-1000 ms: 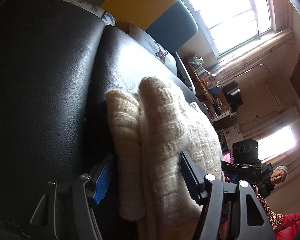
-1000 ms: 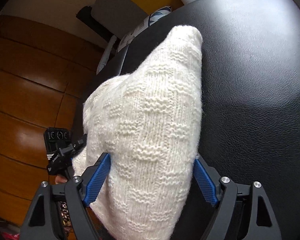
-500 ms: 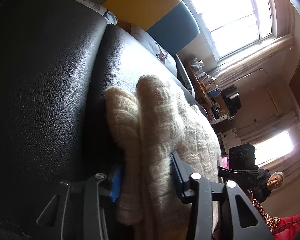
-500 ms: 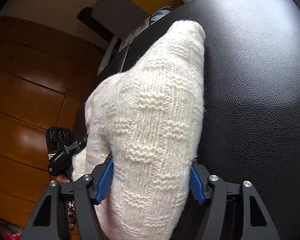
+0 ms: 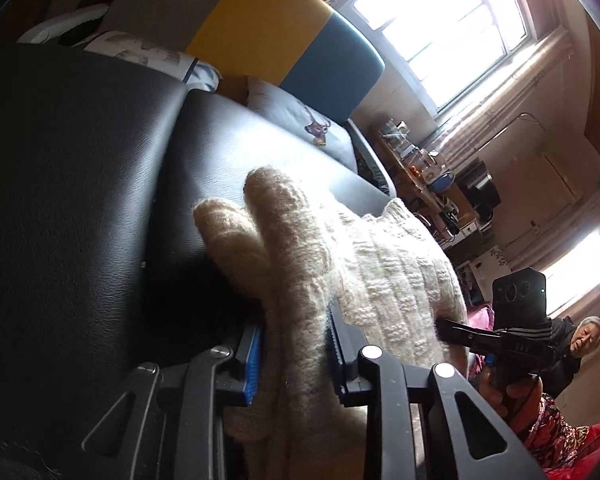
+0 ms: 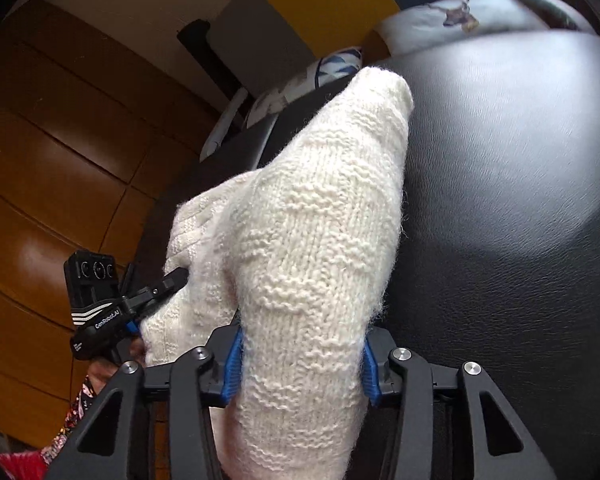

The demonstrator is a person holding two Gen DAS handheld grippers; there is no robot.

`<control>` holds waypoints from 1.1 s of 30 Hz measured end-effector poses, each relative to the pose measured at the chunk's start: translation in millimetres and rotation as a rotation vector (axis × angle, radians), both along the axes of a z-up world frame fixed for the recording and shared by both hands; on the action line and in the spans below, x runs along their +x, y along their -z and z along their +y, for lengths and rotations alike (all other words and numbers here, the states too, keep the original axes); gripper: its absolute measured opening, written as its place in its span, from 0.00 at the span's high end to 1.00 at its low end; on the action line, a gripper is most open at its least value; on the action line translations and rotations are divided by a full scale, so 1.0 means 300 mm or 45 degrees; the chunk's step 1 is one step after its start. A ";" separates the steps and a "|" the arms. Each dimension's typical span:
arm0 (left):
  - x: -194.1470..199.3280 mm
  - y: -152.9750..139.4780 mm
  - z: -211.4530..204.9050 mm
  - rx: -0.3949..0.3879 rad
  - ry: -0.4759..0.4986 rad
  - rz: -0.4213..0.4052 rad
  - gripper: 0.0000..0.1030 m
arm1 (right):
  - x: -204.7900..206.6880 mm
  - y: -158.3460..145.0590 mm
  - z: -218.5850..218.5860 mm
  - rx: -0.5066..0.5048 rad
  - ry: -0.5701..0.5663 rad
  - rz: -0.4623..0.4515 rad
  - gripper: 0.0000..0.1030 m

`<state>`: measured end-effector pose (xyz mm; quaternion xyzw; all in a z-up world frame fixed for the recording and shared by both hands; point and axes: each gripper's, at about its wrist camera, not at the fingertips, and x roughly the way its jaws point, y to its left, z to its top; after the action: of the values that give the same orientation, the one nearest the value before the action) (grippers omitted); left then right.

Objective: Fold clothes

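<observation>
Black leather sofa (image 6: 520, 200) bore cream knit sweater (image 6: 320, 240), soft, bulky, judged light; left gripper (image 5: 294, 354) and right gripper (image 6: 300, 364) each pinched a bunched edge, the sensible hold.

A cream knitted sweater (image 6: 312, 240) – chunky, fuzzy, folded into layers. It lies bunched on black leather, its rounded folded end pointing away.

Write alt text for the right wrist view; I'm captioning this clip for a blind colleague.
The right tool, with black fingers and blue pads, is shut on a bunched fold of a cream chunky-knit sweater lying on a black leather sofa cushion. At the left, the left tool grips another part of the same sweater, with brown wooden panelling behind.
</observation>
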<state>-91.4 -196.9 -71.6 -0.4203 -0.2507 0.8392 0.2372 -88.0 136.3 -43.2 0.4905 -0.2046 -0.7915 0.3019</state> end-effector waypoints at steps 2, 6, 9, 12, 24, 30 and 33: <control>0.013 -0.025 0.018 -0.004 0.006 0.015 0.75 | 0.012 -0.017 0.015 0.002 0.000 0.025 0.54; 0.032 -0.074 0.064 0.005 0.027 0.031 0.76 | 0.036 -0.058 0.077 -0.018 0.018 0.077 0.54; 0.018 -0.122 0.143 0.000 0.066 0.058 0.76 | 0.054 -0.091 0.131 -0.039 0.038 0.116 0.54; 0.002 -0.168 0.225 -0.005 0.105 0.084 0.76 | 0.072 -0.122 0.225 -0.057 0.091 0.144 0.54; -0.153 -0.280 0.848 -0.106 0.381 0.149 0.77 | 0.174 -0.142 0.716 -0.084 0.420 0.219 0.54; -0.220 -0.277 1.214 -0.126 0.542 0.195 0.87 | 0.206 -0.107 0.963 -0.039 0.605 0.234 0.54; -0.243 -0.273 1.404 -0.169 0.619 0.220 0.87 | 0.201 -0.068 1.054 -0.044 0.683 0.231 0.54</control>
<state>-164.4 224.4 10.4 -0.4096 -0.0655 0.8049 0.4243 -27.8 452.4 -22.8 0.3407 -0.3128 -0.8801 0.1071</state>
